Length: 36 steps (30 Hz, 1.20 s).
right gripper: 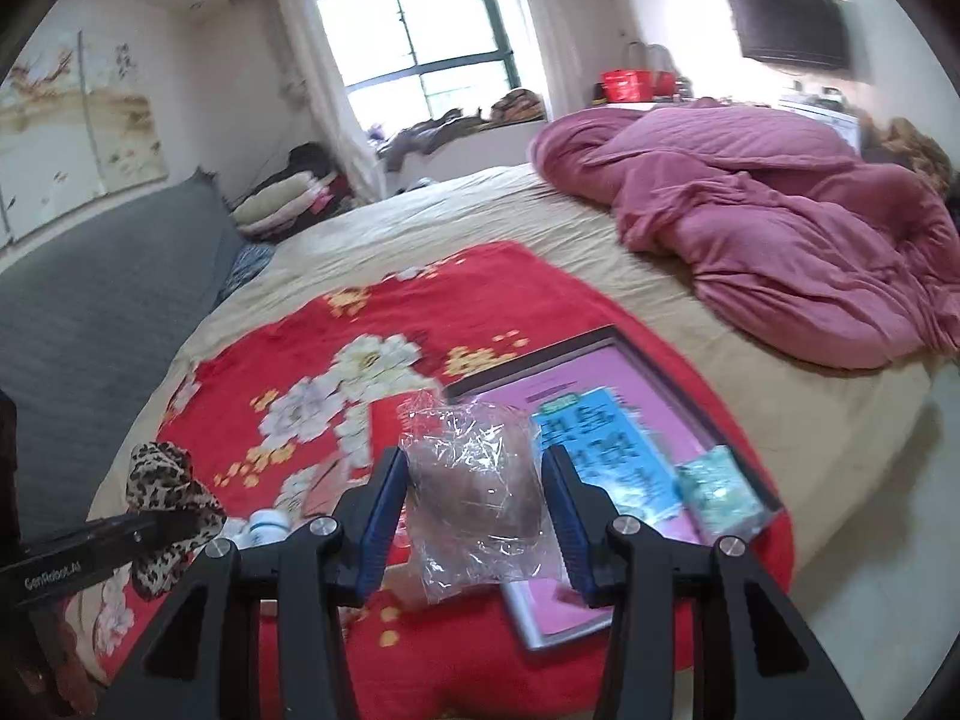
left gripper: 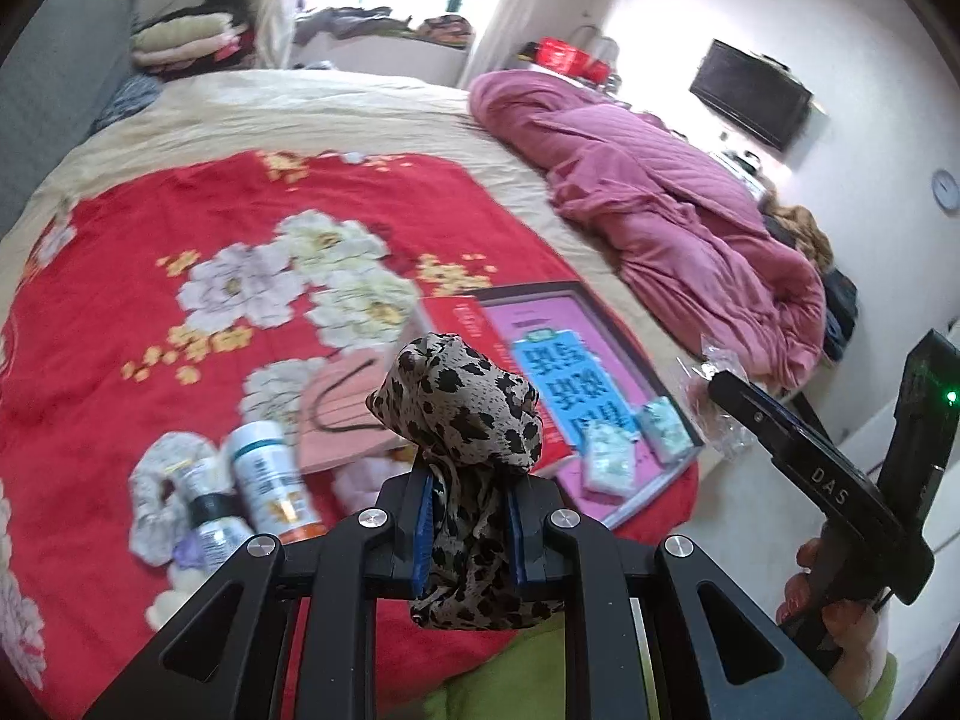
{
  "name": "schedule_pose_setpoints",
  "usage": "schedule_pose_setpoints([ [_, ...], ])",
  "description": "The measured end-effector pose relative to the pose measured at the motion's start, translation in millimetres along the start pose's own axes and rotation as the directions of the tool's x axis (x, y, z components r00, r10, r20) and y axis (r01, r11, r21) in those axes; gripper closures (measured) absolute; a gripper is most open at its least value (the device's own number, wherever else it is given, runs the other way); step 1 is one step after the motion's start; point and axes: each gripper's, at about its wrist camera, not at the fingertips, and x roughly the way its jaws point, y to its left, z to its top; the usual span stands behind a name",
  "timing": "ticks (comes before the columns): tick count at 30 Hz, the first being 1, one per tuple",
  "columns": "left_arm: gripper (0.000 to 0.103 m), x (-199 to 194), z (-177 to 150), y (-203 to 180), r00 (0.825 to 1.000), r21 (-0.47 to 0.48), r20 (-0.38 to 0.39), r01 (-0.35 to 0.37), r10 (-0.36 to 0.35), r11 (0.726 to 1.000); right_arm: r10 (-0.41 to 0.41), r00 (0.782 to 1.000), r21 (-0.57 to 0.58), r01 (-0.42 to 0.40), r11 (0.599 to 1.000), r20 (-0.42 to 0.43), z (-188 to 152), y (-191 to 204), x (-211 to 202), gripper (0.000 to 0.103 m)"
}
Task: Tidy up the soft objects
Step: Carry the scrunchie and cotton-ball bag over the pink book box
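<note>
Leopard scarf (left gripper: pixel 465 414) squeezed in left gripper (left gripper: pixel 468 516), clear soft bag (right gripper: pixel 477 492) pinched in right gripper (right gripper: pixel 477 516), both lifted; scrunchie (left gripper: pixel 159 495) & mask (left gripper: pixel 348 420) left on bed.

A bed (left gripper: pixel 360 102) carries a red floral blanket (left gripper: pixel 150 300) over its near part; a crumpled pink quilt (left gripper: pixel 660 210) lies along its right edge. On the blanket rest a flat pink-lidded box (left gripper: pixel 600 360) near the near-right corner, bottles (left gripper: pixel 270 480), a pink face mask (left gripper: pixel 342 414) and a pale scrunchie (left gripper: pixel 156 498) toward the near edge.

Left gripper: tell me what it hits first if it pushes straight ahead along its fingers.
Probably the pink face mask, just beyond the left gripper and its leopard-print cloth, though depth is unclear.
</note>
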Motion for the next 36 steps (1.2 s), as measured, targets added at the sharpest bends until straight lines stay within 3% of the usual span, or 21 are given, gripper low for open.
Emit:
schedule_pose_setpoints([
  [14,0.084,27.3,9.9,-82.3,0.998,0.14,-0.024,0.057,-0.055,0.988,-0.06,0.997,0.057,0.058,0.997,0.049,2.4,-44.8,-17.7,0.056],
  [36,0.084,113.3,17.4,-119.7,0.991,0.194,-0.131,0.053,-0.027,0.98,-0.097,0.995,0.14,0.093,0.986,0.019,-8.6,-92.0,4.8,0.056],
])
